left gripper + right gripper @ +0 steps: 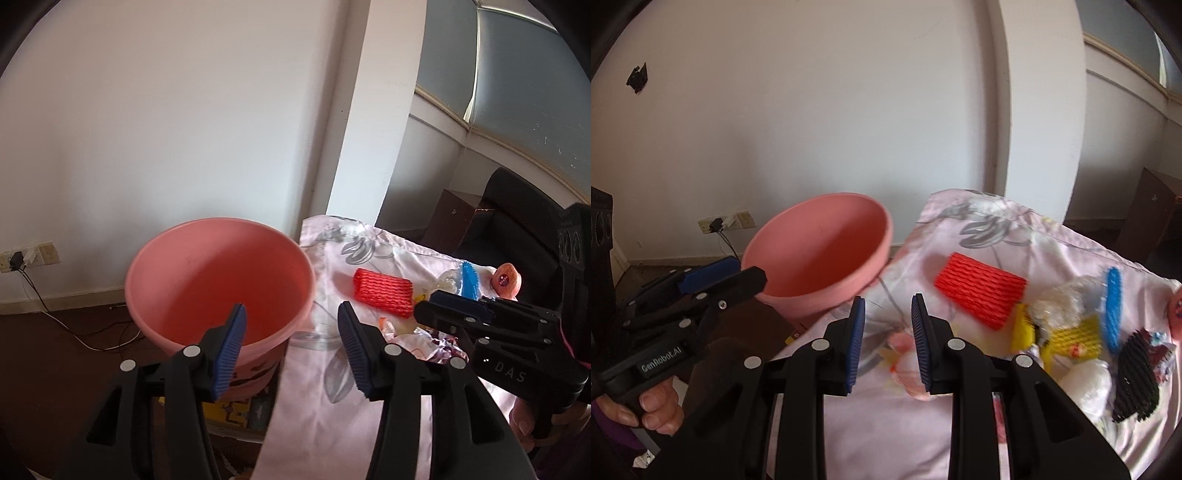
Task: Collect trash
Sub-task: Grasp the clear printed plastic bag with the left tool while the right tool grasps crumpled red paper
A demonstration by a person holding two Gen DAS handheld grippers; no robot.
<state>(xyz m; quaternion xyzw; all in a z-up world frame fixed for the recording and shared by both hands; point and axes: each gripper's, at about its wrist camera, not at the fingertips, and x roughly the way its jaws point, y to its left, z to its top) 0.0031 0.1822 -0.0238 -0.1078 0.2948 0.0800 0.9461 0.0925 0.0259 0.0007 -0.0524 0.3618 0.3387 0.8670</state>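
Our right gripper (888, 341), fingers apart, sits w/ pink wrapper (908, 363) just below/between; left gripper (291, 349), empty, hangs nr bucket (221, 280).

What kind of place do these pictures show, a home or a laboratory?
Probably a room in a home. A floral cloth covers the table or bed where the trash lies, a pink plastic bucket stands beside it, and a charger is plugged into the wall sockets above the dark floor.
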